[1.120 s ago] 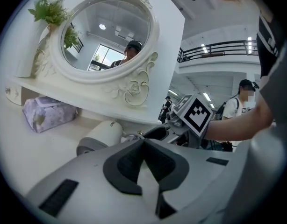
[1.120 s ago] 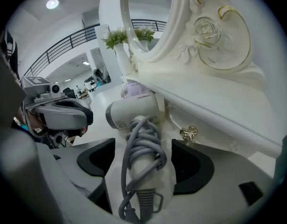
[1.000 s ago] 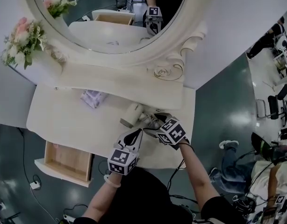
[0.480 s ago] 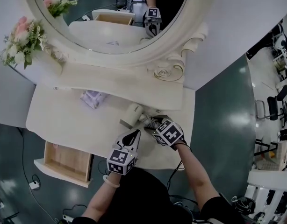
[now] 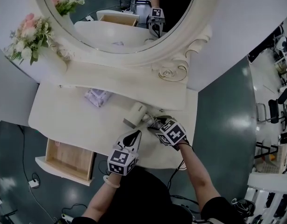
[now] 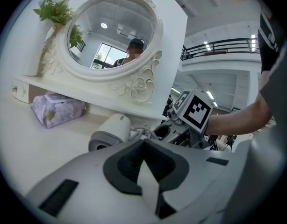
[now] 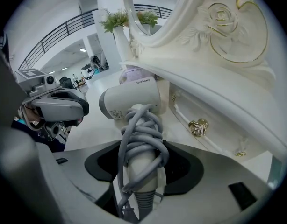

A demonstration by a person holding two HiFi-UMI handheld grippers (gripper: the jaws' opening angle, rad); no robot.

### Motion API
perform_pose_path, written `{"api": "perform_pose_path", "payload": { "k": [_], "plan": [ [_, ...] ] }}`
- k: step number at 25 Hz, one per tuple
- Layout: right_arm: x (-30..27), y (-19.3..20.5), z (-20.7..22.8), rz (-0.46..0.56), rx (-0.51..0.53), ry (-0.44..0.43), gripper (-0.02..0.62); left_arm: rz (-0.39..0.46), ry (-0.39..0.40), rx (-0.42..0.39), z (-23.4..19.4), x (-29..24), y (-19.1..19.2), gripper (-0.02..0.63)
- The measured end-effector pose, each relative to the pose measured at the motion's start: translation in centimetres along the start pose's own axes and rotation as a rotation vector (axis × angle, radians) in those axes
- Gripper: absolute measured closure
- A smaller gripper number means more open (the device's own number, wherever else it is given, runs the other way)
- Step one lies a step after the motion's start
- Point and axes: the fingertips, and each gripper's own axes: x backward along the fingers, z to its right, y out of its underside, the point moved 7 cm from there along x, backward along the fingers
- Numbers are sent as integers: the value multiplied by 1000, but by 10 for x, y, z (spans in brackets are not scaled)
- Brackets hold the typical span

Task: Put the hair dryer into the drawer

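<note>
Dryer (image 5: 135,113): on table (image 5: 64,120) near mirror base, cord-wrapped handle clamped in R gripper (image 7: 139,164); L gripper (image 6: 143,146) closed, empty; risk: cord (image 7: 139,129) coils slip/unwind, snagging en route to drawer (image 5: 68,158).

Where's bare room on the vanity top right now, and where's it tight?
Free: the broad left stretch of the tabletop, between the tissue pack and the open drawer; its wooden bottom looks bare too. Tight: the right end, where the hair dryer, the right gripper on its handle and the left gripper bunch below the shelf.
</note>
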Motion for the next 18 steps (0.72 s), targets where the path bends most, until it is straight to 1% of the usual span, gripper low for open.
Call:
{"api": "perform_pose_path", "payload": {
  "k": [4,11,18],
  "plan": [
    [2,-1,-8,4,34,10,330,10,-9,-5,-1,8,-1,588],
    [5,-15,-23,31,39,0,330,43,-45,6,-4,31,2,588],
    [-3,-33,-61,48,81,-35,330,82,-102,30,-12,70,10,588]
  ]
}}
